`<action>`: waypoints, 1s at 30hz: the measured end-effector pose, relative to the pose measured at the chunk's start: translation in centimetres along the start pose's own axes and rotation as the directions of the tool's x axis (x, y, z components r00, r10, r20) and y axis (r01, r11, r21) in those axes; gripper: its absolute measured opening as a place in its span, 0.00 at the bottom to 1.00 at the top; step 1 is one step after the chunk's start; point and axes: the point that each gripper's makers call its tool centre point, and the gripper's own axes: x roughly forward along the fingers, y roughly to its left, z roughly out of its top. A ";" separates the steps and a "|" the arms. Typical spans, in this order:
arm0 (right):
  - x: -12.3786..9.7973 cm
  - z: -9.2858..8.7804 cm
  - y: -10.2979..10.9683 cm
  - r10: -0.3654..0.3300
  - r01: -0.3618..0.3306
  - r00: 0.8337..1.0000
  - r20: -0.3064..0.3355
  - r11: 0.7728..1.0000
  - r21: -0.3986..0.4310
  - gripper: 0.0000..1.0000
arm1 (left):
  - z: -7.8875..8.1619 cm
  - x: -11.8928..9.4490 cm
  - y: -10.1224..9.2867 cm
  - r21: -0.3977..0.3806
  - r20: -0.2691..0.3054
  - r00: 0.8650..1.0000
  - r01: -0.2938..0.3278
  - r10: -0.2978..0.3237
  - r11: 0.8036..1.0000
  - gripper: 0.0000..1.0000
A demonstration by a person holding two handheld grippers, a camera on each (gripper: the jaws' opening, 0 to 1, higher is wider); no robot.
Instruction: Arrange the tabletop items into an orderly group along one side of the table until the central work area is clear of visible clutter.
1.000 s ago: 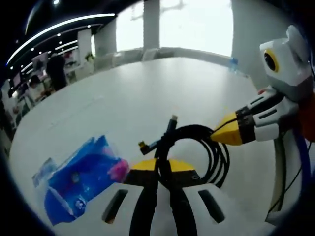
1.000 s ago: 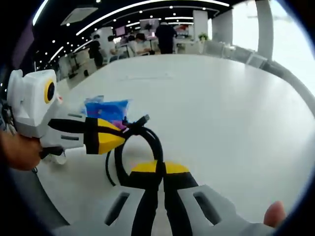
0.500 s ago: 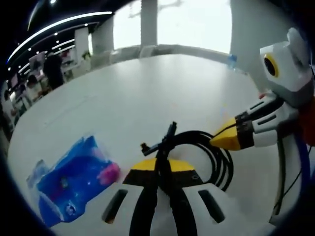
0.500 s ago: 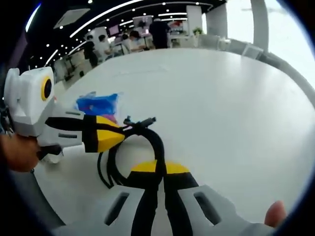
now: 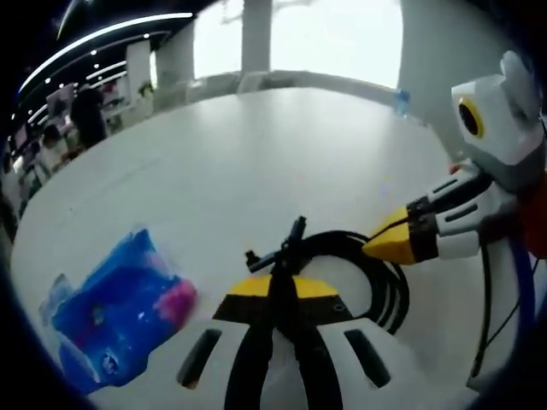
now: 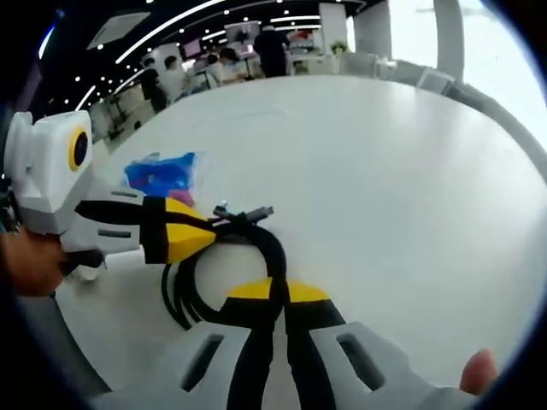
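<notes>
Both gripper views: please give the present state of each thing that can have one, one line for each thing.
Coiled black cable: looped, clamped at two places, connector ends free.
Left gripper: shut on the cable.
Right gripper: shut on the cable.
Blue plastic packet: lying flat on the table, touched by neither gripper.
White round table: mostly bare in the middle.
</notes>
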 end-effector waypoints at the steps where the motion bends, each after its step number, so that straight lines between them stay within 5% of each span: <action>1: 0.0 0.0 0.0 0.000 0.000 1.000 -0.001 1.000 0.000 0.04 | 0.0 0.0 0.0 0.001 0.000 1.000 0.000 0.000 1.000 0.04; 30: -0.4 -0.4 -0.5 -0.024 0.024 1.000 -0.011 1.000 0.009 0.05 | 0.0 0.4 -0.8 0.015 0.006 1.000 0.027 -0.027 1.000 0.05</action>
